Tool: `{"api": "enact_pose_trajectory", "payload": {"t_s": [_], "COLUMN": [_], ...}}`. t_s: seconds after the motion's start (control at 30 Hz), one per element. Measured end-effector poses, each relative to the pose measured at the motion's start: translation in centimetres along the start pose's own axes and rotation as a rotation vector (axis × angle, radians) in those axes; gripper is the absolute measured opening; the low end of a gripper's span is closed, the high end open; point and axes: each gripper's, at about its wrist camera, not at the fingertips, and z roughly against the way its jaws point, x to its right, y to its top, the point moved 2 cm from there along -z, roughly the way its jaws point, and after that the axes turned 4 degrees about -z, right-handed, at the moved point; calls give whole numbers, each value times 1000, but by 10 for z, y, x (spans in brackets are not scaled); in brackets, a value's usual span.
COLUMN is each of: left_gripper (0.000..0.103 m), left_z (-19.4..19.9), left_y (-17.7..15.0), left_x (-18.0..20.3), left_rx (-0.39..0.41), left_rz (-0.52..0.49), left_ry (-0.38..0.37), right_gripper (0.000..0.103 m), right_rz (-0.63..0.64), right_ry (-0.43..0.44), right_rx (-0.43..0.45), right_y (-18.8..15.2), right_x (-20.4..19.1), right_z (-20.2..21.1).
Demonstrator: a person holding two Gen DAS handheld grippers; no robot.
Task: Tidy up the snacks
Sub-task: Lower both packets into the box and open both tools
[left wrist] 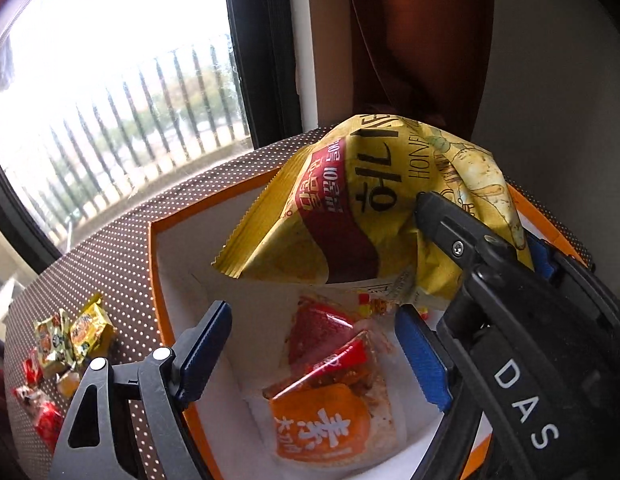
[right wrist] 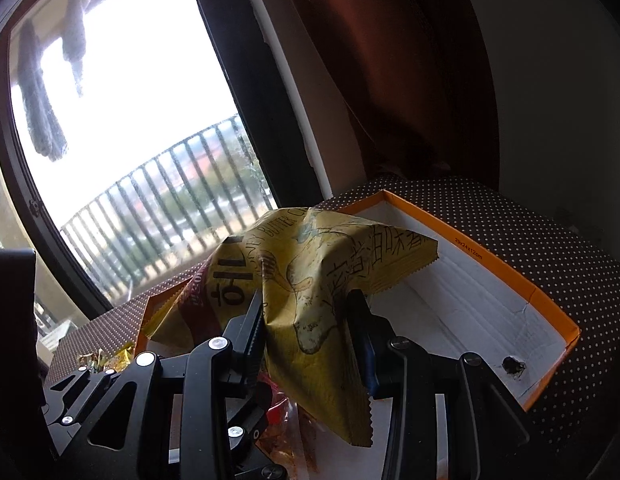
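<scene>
Pinching the yellow chip bag (right wrist: 310,280), right hand-held gripper (right wrist: 305,344) drapes it crosswise.

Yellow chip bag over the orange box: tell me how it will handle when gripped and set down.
Probably floppy: the yellow chip bag creases and drapes around the right tool pinching its middle. Likely light for its size, since that one pinch holds it above the orange box. Its contents may crush under a hard squeeze, though they cannot be seen.

place: home | cues: curtain (right wrist: 410,80), balcony railing (right wrist: 181,200), laundry (right wrist: 41,92)
</scene>
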Motion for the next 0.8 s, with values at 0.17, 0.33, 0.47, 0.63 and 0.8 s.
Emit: {"api": "enact_pose_trajectory", "payload": {"t_s": [0.17, 0.33, 0.47, 0.63, 0.8], "left_gripper": [85, 85, 85, 85, 86], "left_z": [-8, -12, -11, -6, 7], "left_y": [1, 0, -1, -2, -7], "left_x": [-14, -10, -6, -6, -5], "left_rx": [0, -15, -9, -3, 18], "left_rz": [-3, -6, -5, 20, 42], "left_ry": [-5, -36, -47, -31, -24], "right_gripper": [45, 70, 87, 94, 94], "right_rz": [24, 8, -14, -29, -2], "right_ry": [21, -10, -52, -31, -23], "right_rx": [-66, -127, -93, -113, -112], "right_y": [10, 10, 11, 10, 8], "right_x": [-7, -6, 3, 7, 5], "right_z": [-14, -21, -12, -8, 2]}}
